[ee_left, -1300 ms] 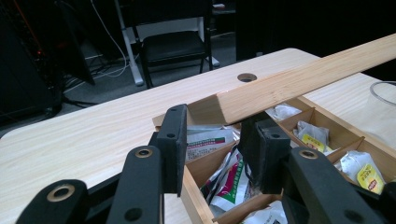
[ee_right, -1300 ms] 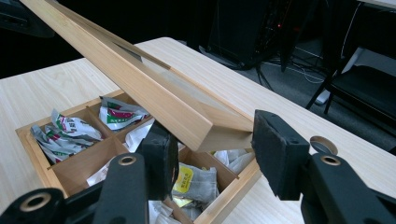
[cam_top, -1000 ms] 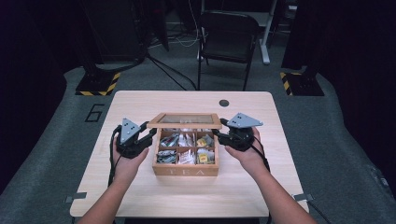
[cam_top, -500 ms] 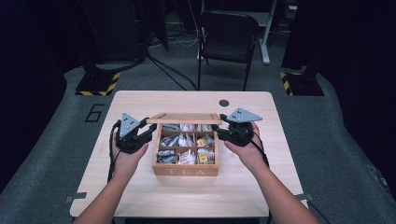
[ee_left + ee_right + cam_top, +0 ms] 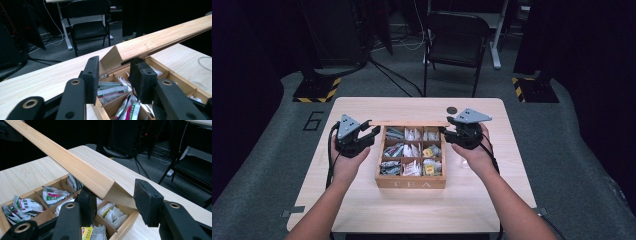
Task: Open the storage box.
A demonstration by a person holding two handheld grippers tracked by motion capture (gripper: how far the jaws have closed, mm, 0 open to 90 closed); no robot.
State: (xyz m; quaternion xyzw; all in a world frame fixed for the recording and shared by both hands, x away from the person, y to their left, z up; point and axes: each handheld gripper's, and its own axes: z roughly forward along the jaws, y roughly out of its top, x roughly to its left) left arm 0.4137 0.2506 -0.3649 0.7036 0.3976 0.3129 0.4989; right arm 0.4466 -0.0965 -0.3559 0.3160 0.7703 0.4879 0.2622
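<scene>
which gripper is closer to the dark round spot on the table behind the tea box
Right. The right gripper sits at the lid's right end, just in front of the dark round spot; the left gripper is across the tea box, at the lid's left end.

The word "TEA" stands on the front wall of the wooden box [image 5: 411, 183], facing the person. Left of the box, beyond the table's edge, a large "6" [image 5: 313, 120] is marked on the grey floor.
</scene>
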